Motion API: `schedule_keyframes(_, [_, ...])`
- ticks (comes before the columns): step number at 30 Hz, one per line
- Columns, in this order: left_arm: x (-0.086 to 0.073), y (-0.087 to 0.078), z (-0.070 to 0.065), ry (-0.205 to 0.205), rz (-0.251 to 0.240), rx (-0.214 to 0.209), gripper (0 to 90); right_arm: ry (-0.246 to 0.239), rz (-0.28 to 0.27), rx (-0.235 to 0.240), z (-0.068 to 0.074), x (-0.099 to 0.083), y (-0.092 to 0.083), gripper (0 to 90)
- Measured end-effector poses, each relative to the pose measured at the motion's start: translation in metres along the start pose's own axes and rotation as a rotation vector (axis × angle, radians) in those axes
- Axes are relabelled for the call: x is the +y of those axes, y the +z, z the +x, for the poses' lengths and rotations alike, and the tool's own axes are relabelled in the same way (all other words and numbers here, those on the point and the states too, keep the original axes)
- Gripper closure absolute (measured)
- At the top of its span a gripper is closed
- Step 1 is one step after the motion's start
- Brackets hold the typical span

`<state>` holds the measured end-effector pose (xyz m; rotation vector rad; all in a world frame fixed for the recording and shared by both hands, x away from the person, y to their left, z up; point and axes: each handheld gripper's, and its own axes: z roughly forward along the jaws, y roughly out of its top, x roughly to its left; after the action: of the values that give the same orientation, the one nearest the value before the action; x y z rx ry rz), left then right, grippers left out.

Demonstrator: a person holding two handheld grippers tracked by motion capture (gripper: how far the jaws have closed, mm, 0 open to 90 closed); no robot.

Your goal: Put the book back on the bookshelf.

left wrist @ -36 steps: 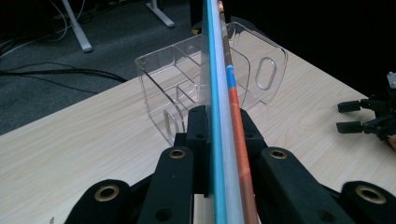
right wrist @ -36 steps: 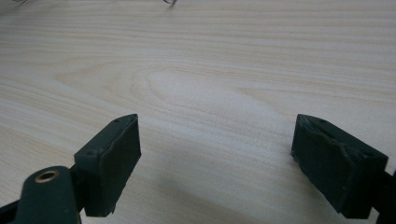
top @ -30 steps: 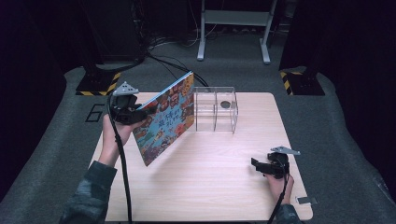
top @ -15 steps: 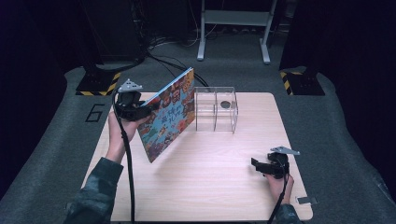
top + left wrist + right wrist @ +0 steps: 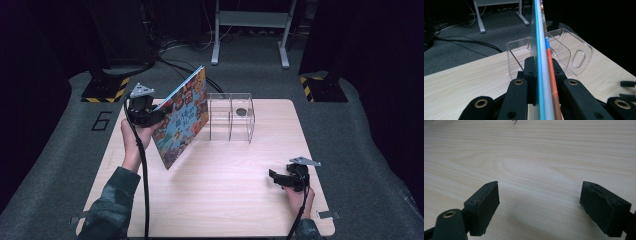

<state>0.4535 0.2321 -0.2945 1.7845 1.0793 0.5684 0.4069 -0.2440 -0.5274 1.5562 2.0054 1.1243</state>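
Edgewise, book (image 5: 541, 62) between clamped jaws

Lab recording bay, wooden table (image 5: 210, 200), grey floor mat (image 5: 65, 150) marked 6, hazard-striped stand bases (image 5: 105, 90), floor cables (image 5: 175, 52)

I see a pale wooden table (image 5: 220, 200) on grey carpet (image 5: 365, 145) — a white stand (image 5: 250, 20) behind. Black cables (image 5: 172, 50) trail there.

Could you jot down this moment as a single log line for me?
left gripper: jaws shut on picture book, held tilted above table | clear rack: empty, beside book | right gripper: jaws open, low over table
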Motion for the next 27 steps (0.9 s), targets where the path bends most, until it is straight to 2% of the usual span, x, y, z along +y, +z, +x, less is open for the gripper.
schedule_keyframes(4, [-0.003, 0.004, 0.0, -0.02, -0.013, 0.007, 80.3, -0.003, 0.008, 0.0, 0.0, 0.0, 0.0, 15.2])
schedule_keyframes(12, [-0.008, 0.016, -0.006, -0.028, -0.02, 0.025, 80.2, -0.005, 0.004, -0.001, 0.0, 0.0, 0.0, 15.3])
schedule_keyframes(21, [-0.013, 0.022, -0.005, -0.043, -0.015, 0.03, 80.2, -0.005, 0.0, -0.002, 0.0, 0.0, 0.0, 15.4])
schedule_keyframes(27, [-0.017, 0.028, -0.005, -0.051, -0.031, 0.04, 80.2, -0.002, 0.003, -0.004, 0.001, 0.0, 0.0, 15.4])
